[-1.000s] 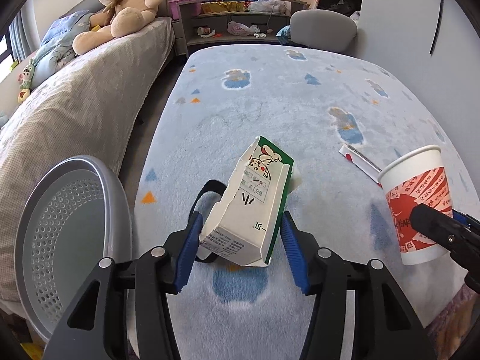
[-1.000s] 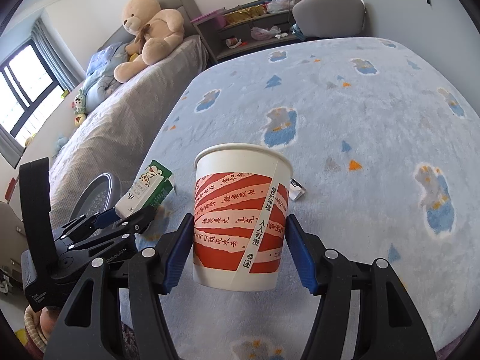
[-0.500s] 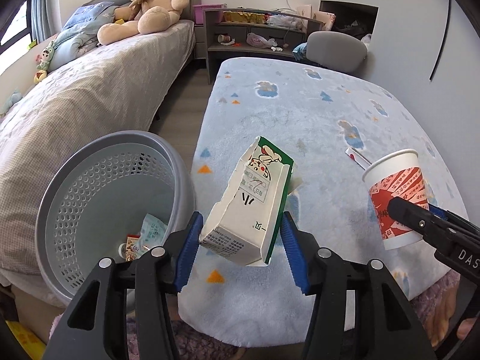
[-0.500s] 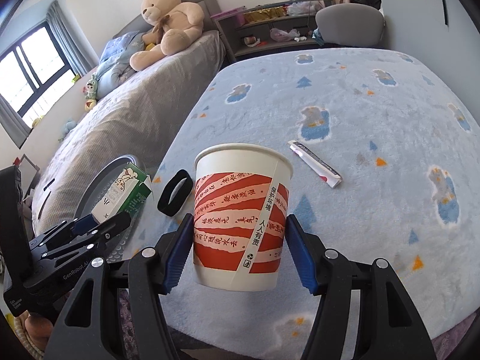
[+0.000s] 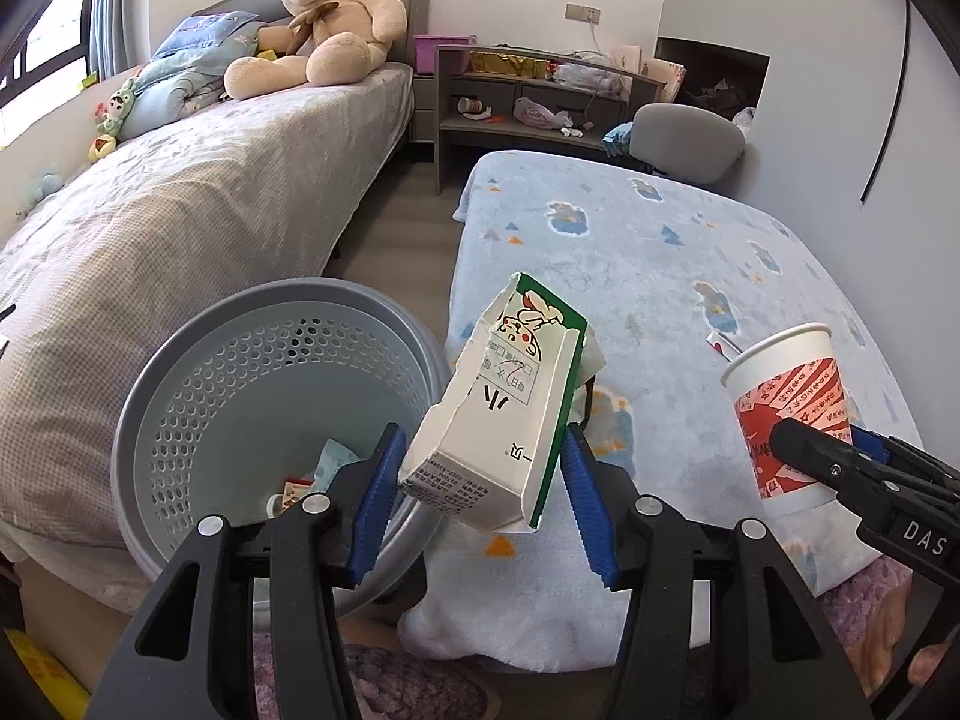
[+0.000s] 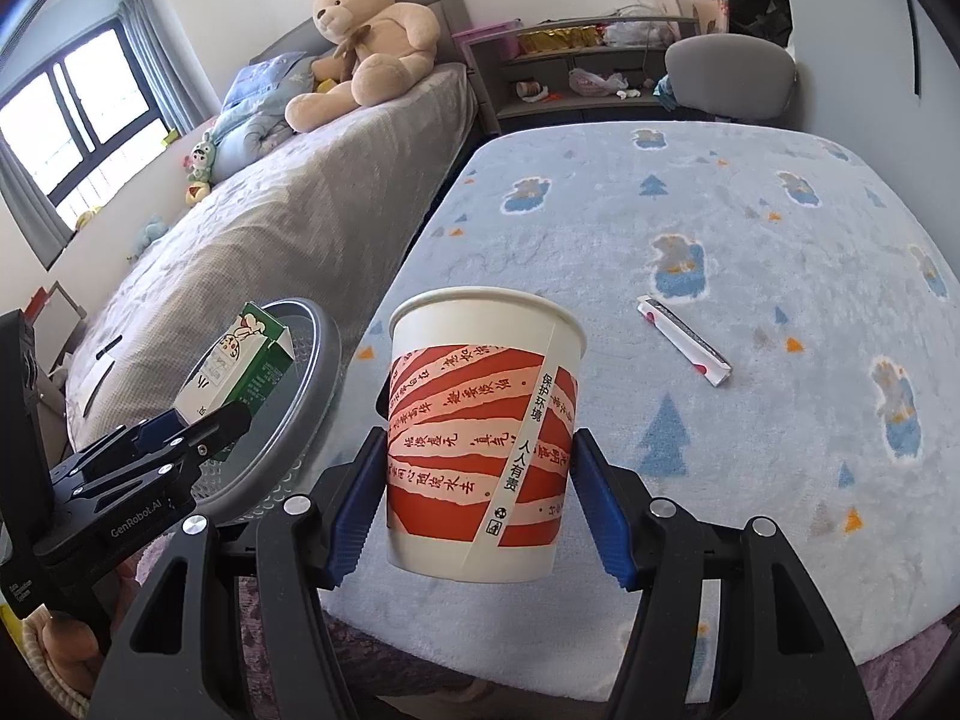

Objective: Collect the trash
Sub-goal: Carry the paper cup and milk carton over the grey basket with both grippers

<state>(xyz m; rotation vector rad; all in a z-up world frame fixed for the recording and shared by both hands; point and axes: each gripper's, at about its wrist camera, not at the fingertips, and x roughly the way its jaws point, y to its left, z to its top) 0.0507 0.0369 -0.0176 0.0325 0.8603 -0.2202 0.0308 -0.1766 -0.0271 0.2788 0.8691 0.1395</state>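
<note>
Left gripper [image 5: 477, 468]: blue fingers [image 5: 375, 501] clamped on a crumpled green-and-white milk carton [image 5: 504, 414], tilted, held in the air at the near right rim of the grey perforated waste basket [image 5: 198, 372].
Right gripper [image 6: 477, 495]: fingers clamped on an upright red-and-white paper cup [image 6: 480, 456], held above the near edge of the blue-blanketed surface [image 6: 750, 228].

Seen only from left wrist view: basket interior, with a few scraps of trash [image 5: 312, 474] at the bottom; part of a black band [image 5: 591, 399] on the blanket behind the carton; cup from its side, right gripper's black finger across it.
Seen only from right wrist view: long white wrapper [image 6: 684, 348] in full, lying flat on the blanket, well apart from the cup; window [image 6: 78, 120] beside the bed; left gripper from its side, carton in front of the basket rim.
Common to both: teddy bear [image 5: 318, 18] at the head of the bed [image 5: 180, 198], grey shelf unit [image 5: 522, 96], grey chair [image 5: 684, 144].

Against half a second ago: basket larger in left wrist view, nearer the carton; carton further over the rim in right wrist view; both grips unchanged.
</note>
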